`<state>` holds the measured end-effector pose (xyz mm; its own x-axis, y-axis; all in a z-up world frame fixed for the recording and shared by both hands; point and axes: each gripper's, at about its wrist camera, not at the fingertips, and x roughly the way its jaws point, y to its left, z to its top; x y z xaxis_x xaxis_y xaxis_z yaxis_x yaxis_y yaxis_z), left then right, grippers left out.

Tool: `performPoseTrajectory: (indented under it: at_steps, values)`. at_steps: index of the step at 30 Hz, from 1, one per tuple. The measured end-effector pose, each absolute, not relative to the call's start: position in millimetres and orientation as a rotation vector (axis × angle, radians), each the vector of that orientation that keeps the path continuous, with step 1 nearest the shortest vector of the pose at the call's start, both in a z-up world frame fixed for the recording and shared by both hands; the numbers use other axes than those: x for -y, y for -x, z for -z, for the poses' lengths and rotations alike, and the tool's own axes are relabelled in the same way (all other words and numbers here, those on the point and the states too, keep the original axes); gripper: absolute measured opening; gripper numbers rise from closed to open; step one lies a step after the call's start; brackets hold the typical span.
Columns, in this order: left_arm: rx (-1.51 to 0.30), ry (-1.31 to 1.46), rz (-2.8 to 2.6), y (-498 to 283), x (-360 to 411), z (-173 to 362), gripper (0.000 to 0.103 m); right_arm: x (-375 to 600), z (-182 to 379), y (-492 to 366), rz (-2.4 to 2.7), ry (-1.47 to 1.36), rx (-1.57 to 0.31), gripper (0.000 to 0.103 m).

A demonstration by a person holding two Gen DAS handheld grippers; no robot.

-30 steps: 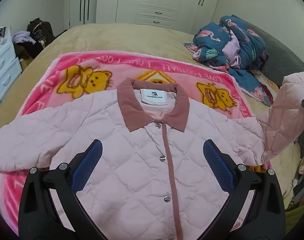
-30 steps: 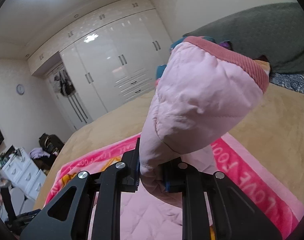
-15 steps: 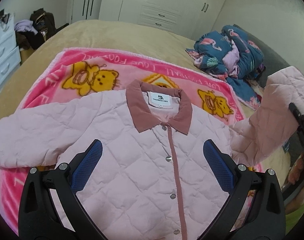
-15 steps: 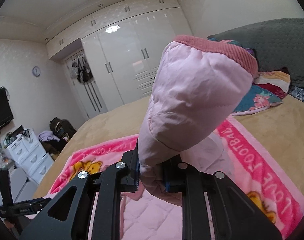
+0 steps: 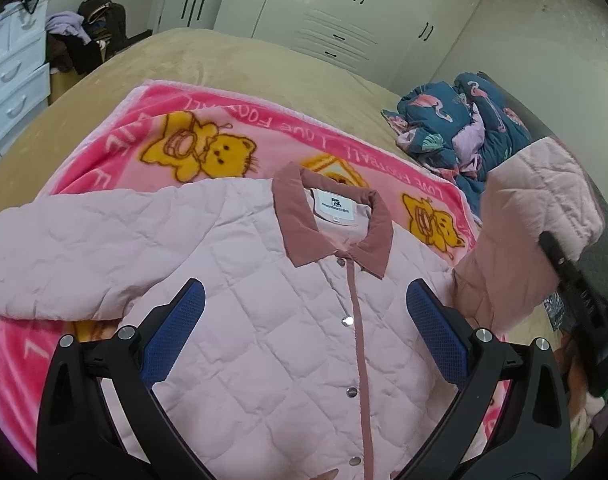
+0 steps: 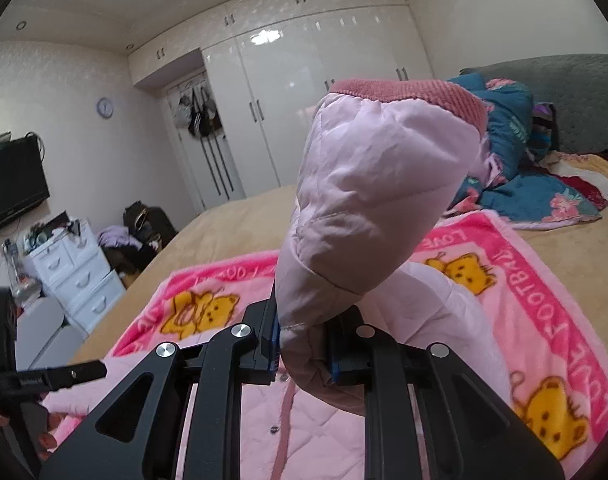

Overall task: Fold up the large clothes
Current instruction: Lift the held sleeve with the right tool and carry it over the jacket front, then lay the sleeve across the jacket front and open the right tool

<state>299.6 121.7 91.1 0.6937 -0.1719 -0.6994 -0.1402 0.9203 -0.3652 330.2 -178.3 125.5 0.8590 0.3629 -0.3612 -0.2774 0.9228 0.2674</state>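
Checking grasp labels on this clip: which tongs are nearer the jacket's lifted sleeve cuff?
Right. The right tongs are shut on the lifted sleeve, just below its cuff. The left tongs hover open above the jacket front, apart from that sleeve.

The left gripper (image 5: 304,334) has matte black skeletal arms with triangular cut-outs; silver round screw heads sit at the pivots just behind the fingers; each finger carries a blue pad (image 5: 175,332) with a fine mesh texture on its inner face. The right gripper (image 6: 304,350) has the same black frame and silver screws; thin blue pad edges show at its tips.
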Motion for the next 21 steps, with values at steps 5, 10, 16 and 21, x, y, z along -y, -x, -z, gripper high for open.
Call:
performPoseTrajectory:
  at_steps: [5, 10, 16, 21]
  values:
    - [-0.816, 0.431, 0.025, -298.7, -128.2, -82.9, 0.095, 149.7, -102.8, -331.8, -0.369, -0.161, -0.448, 0.017]
    - [-0.81, 0.416, 0.032, -297.8, -129.7, -78.7, 0.095, 118.0, -71.6, -336.0, -0.393, -0.118, -0.524, 0.017]
    - [-0.819, 0.487, 0.065, -298.9, -136.6, -68.8, 0.095, 78.0, -28.0, -332.4, -0.426, -0.063, -0.616, 0.017]
    - [-0.834, 0.509, 0.096, -298.4, -139.2, -59.2, 0.095, 50.6, 4.6, -326.8, -0.471, -0.018, -0.692, 0.024]
